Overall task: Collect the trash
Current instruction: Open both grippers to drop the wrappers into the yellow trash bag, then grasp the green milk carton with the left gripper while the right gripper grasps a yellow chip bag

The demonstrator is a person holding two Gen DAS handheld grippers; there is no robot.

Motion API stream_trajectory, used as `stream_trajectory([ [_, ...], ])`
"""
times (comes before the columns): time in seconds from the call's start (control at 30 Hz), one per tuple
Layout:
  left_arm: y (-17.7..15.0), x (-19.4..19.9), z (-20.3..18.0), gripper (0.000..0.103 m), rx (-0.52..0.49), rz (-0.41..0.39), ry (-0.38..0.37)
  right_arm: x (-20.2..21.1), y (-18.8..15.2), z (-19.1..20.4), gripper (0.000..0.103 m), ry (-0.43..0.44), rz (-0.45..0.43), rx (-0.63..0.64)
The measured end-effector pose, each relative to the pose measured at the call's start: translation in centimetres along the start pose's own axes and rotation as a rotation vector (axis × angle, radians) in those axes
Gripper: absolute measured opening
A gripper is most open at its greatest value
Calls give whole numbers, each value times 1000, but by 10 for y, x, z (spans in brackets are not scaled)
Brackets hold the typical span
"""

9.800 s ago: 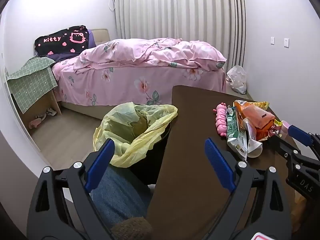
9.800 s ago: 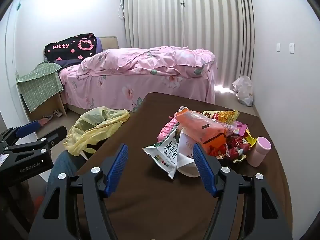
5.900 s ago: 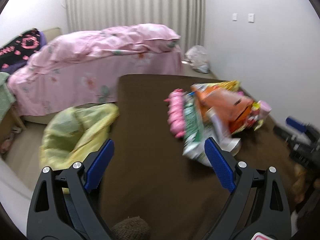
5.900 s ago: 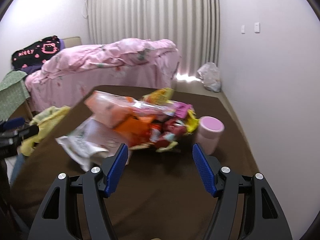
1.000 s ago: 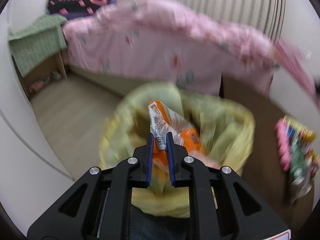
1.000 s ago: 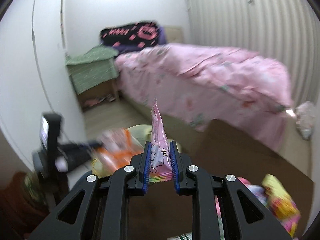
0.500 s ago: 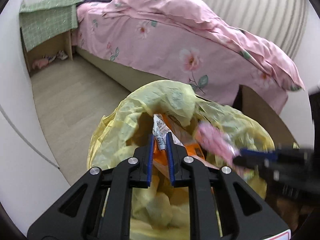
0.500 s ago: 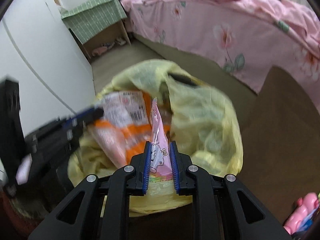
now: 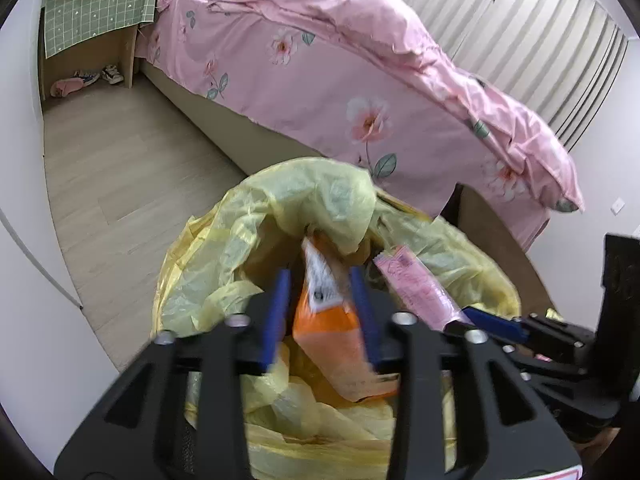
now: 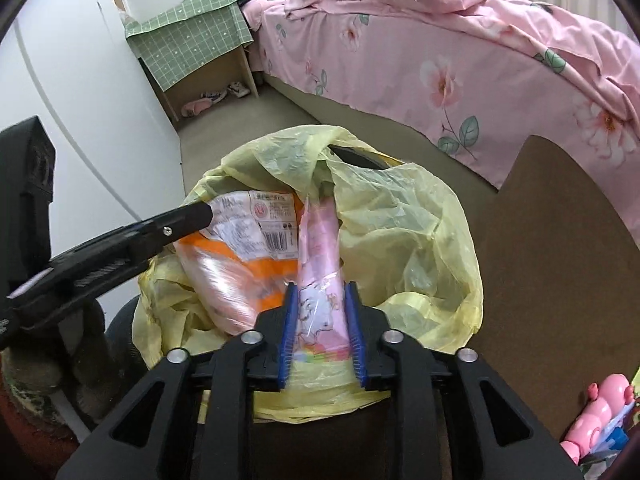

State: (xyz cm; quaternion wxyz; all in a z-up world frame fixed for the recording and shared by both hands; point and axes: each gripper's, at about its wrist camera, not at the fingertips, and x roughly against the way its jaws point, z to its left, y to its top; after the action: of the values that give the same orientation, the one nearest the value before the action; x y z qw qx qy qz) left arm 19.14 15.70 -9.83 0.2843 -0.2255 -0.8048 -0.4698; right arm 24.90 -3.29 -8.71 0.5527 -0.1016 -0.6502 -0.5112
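Observation:
A bin lined with a yellow bag (image 9: pixel 280 216) (image 10: pixel 416 216) sits below both grippers. My left gripper (image 9: pixel 320 316) hovers over its mouth with the jaws opening. An orange snack wrapper (image 9: pixel 332 332) hangs loose and blurred between its blue pads. My right gripper (image 10: pixel 320 332) is also over the bag, jaws opening, with a pink wrapper (image 10: pixel 320 256) standing loose between its pads. The pink wrapper (image 9: pixel 416 284) and the right gripper's fingers (image 9: pixel 496 326) show at the right of the left wrist view. The orange wrapper (image 10: pixel 240 248) and the left gripper's fingers (image 10: pixel 188 216) show in the right wrist view.
A brown table (image 10: pixel 560 248) stands right of the bin, with pink packaging (image 10: pixel 592 424) at its near edge. Behind is a bed with a pink floral cover (image 9: pixel 360 80). A small stand under a green cloth (image 10: pixel 192 36) has shoes beneath. Wood floor (image 9: pixel 120 168) lies left.
Both grippers' jaws have parted from shut, and the orange and pink wrappers are slipping down into the bag. The right gripper came down over the bin during the last second.

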Motion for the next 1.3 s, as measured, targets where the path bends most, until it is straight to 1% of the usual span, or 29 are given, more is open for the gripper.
stream_trajectory([
  [0.03, 2, 5, -1, 45, 5, -15, 4, 2, 1, 0, 37, -2, -5, -8],
  [0.07, 3, 9, -2, 47, 7, -28, 5, 6, 0, -2, 39, -2, -12, -19],
  [0.17, 8, 22, -7, 48, 1, -57, 4, 20, -2, -7, 39, -4, -41, -54],
  [0.33, 10, 40, -20, 53, -21, -88, -17, 62, -14, -10, 39, -52, -136, -73],
  [0.47, 4, 54, -43, 53, -78, -101, -47, 107, -40, -13, 39, -125, -228, -78],
  [0.57, -6, 60, -66, 54, -130, -97, -91, 133, -61, -24, 39, -178, -274, -87],
  [0.63, -16, 64, -85, 55, -175, -87, -126, 154, -83, -30, 39, -237, -304, -93],
  [0.77, -38, 67, -125, 58, -275, -54, -200, 187, -126, -47, 39, -316, -319, -122],
  [0.8, -46, 68, -140, 58, -318, -44, -228, 193, -135, -51, 39, -330, -323, -135],
  [0.87, -57, 69, -158, 58, -369, -28, -265, 208, -159, -64, 39, -363, -335, -183],
  [0.9, -65, 69, -172, 58, -403, -9, -298, 213, -169, -71, 39, -371, -340, -204],
  [0.97, -79, 69, -188, 58, -442, 22, -340, 224, -189, -83, 39, -385, -351, -250],
  [1.03, -90, 68, -200, 58, -477, 47, -358, 235, -211, -95, 39, -396, -367, -305],
  [1.17, -113, 67, -223, 58, -554, 84, -361, 243, -240, -108, 40, -393, -385, -370],
  [1.2, -117, 67, -227, 58, -569, 90, -360, 243, -247, -108, 41, -389, -389, -379],
  [1.23, -121, 67, -230, 58, -580, 94, -358, 244, -253, -108, 46, -385, -394, -383],
  [1.3, -126, 68, -233, 58, -595, 98, -353, 242, -264, -105, 47, -351, -415, -383],
])
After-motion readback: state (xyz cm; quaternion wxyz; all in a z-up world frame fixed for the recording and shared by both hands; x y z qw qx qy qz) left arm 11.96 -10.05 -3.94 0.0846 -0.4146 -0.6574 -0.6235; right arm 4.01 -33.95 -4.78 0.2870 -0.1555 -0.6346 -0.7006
